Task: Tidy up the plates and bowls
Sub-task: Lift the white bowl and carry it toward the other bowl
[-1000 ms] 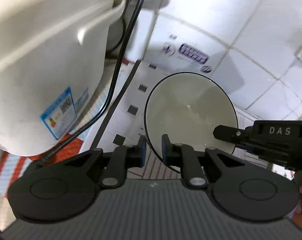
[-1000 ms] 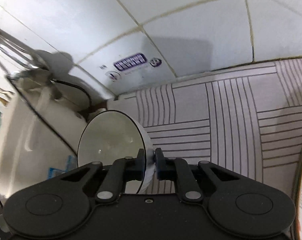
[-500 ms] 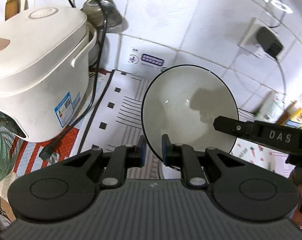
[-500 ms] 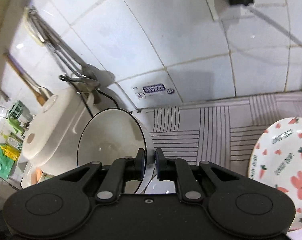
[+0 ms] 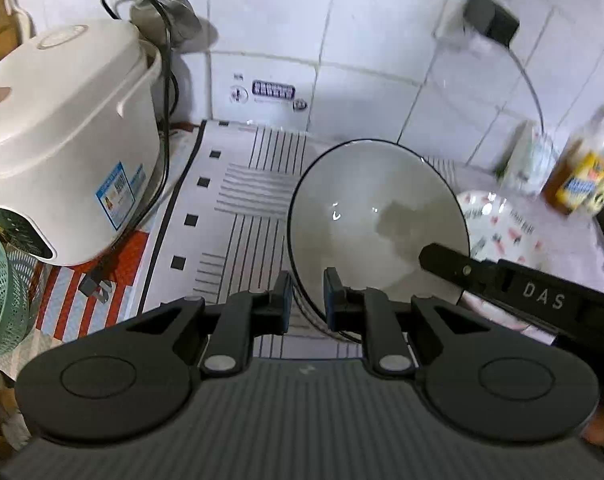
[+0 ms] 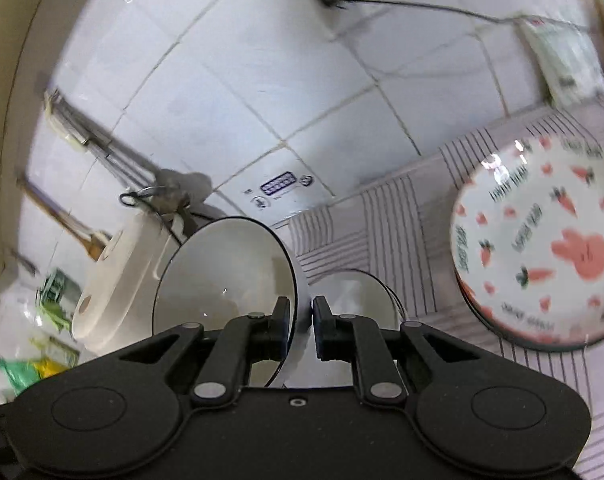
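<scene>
Pale glazed bowl (image 5: 376, 216) with a thin black rim is being held tilted up on edge, its hollow facing the left camera, raised above a striped mat (image 5: 238, 216). Smooth glossy inside, small light glints, round deep shape. Left gripper (image 5: 307, 300) is clenching the bowl's near rim, one black finger on each side of the wall. Right gripper (image 6: 302, 322) is also gripping the same bowl (image 6: 226, 276) on its rim, jaws nearly closed around the thin wall; its fingers (image 5: 446, 258) are reaching into the left view from the right, marked DAS.

In the right view a second dark-rimmed round piece (image 6: 354, 296) is showing just right of the bowl; cannot tell whether it is touching. Far right, a round white plate (image 6: 538, 248) with pink rabbit and carrot prints is sitting on the mat (image 6: 386, 224), slightly blurred, with another rim under it.

Left of the bowl a cream plastic rice cooker (image 5: 62, 136) with rounded lid is standing, black cord (image 5: 164, 80) looping beside it. Green mesh basket (image 5: 0, 292) at the near left edge. White glossy wall tiles (image 5: 362, 40) behind. Amber bottle (image 5: 582, 176) with yellow label far right, blurred.
</scene>
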Demonstrator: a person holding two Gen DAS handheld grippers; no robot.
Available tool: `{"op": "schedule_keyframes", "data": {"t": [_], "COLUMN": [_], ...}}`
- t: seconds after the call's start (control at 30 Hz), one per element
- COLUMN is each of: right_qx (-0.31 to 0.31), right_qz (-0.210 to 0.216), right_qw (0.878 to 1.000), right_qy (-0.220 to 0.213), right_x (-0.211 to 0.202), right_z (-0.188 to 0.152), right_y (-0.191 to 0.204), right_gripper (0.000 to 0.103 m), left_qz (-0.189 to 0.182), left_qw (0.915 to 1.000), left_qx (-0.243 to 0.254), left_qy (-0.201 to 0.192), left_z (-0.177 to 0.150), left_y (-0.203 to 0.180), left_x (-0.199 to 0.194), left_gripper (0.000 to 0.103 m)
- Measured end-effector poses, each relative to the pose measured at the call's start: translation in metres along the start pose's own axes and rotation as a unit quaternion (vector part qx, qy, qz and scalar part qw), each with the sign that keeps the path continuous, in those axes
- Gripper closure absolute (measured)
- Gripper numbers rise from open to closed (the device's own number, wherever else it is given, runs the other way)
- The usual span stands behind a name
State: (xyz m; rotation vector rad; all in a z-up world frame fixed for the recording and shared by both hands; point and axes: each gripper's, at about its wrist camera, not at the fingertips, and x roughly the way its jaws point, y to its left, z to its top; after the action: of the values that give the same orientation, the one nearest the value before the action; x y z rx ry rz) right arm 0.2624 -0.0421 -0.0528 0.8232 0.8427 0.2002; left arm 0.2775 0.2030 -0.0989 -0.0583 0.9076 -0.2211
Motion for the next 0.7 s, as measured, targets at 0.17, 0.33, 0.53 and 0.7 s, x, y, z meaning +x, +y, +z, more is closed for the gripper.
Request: {"op": "schedule_keyframes", "data": {"t": [0.17, 0.33, 0.53, 0.7], "right_qx": [-0.021, -0.053, -0.07, -0.114], "right_qz": [-0.001, -0.016, -0.038, -0.07], "right_qw": [0.999, 0.997, 0.996, 0.99], "right_qy": [-0.03, -0.052, -0.051, -0.047], "right_x": [-0.003, -0.003, 0.003, 0.013], "right_z": [-0.009, -0.016, -0.02, -0.028], "right_y": [-0.003, -0.004, -0.01, -0.008], "right_gripper": [0.086, 0.086, 0.086, 0.086], "left_qz": [-0.012, -0.01, -0.006, -0.003], "left_qw": [0.9996, 0.9994, 0.9988, 0.9978], "left_qx": [-0.01, -0.003, 0.006, 0.002], "left_qy": [0.022, 0.034, 0.048, 0.067], "left_z": [-0.007, -0.012, -0.014, -0.013], "left_y": [0.001, -0.005, -0.009, -0.011], "left_x": [0.016, 0.028, 0.04, 0.051], "left_gripper": [0.088, 0.088, 0.088, 0.087]}}
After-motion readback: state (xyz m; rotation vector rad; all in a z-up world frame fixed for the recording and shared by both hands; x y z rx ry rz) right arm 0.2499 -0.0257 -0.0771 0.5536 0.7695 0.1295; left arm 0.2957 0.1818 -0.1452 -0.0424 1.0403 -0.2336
